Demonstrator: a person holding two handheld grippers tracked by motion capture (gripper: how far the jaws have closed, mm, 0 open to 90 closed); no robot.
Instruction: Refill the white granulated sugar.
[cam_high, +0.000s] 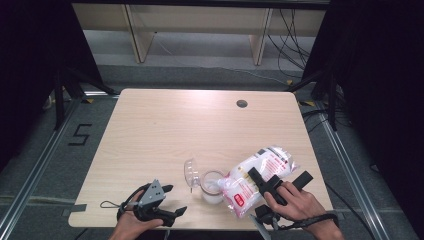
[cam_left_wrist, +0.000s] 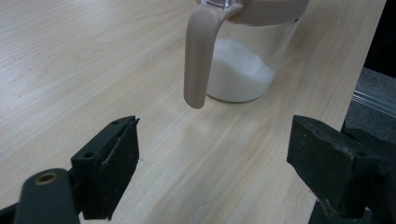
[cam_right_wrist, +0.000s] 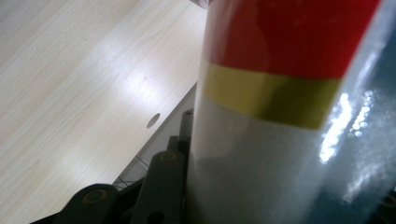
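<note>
Dark rm, pale wood table (cam_high: 165, 135) | L gripper (cam_high: 172, 200) jaws apart | R gripper (cam_high: 270, 186) jaws clamp bag (cam_high: 255, 180)

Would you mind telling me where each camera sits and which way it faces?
High view: above the person's side, looking forward and down on the table; both hands and grippers enter below.
Left gripper view: rides the left gripper, facing the jar of white powder between open jaws.
Right gripper view: rides the right gripper, pressed against the bag.
Shared: the jar appears in the high and left gripper views.

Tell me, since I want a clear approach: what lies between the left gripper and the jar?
Just bare table: the left gripper view shows nothing between the open left gripper and the jar.
</note>
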